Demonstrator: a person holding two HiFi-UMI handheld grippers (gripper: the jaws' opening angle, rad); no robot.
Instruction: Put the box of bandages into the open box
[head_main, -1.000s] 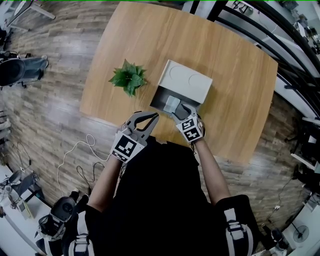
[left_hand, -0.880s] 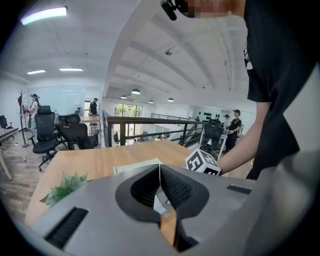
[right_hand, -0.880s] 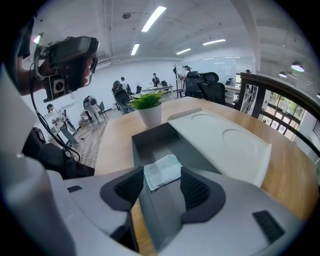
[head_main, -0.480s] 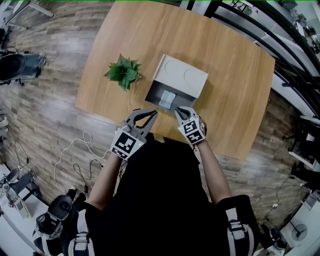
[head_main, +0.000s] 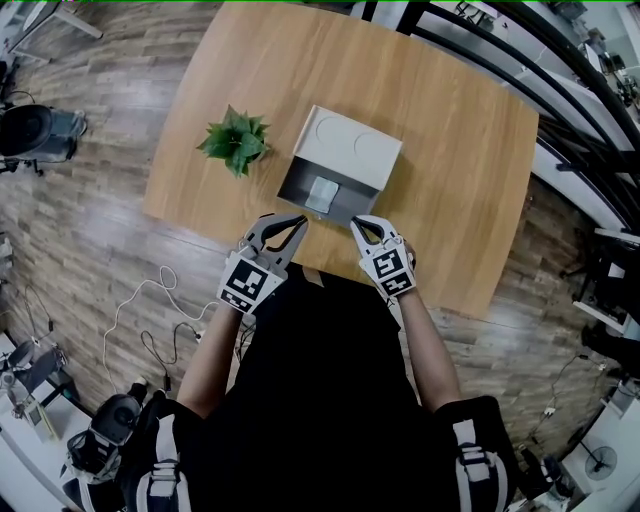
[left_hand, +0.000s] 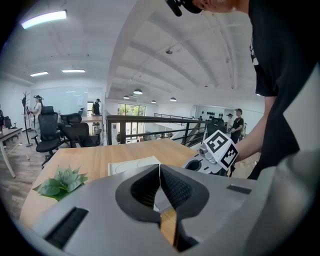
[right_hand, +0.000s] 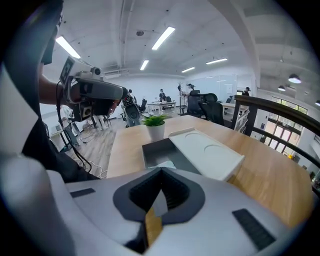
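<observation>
**Two empty claws before an open box; bandages inside**

Head view
- Wooden tabletop (head_main: 460, 170).
- Open box (head_main: 292, 187), dark grey inside, near the tabletop's front edge.
- Box of bandages (head_main: 322, 193), pale, lying on the floor of the open box.
- White lid (head_main: 350, 150) with two round recesses, along the box's far side.
- Potted plant (head_main: 235, 142), left of the box and apart from it.
- Left claw (head_main: 298, 221) and right claw (head_main: 357, 222), side by side just in front of the box's near wall. Each is clenched and carries nothing.

Left gripper view
- Jaws pressed tip to tip, with nothing between them.
- Beyond them are the lid, the plant at the left, and the right claw's marker cube at the right.

Right gripper view
- Jaws have just been closing and now meet, with nothing between them.
- Straight ahead is the open box, with a pale corner of the box of bandages showing on its dark floor.
- The lid stands at the right and the plant behind the box.
- The left claw's body is held in a hand at the upper left.
</observation>
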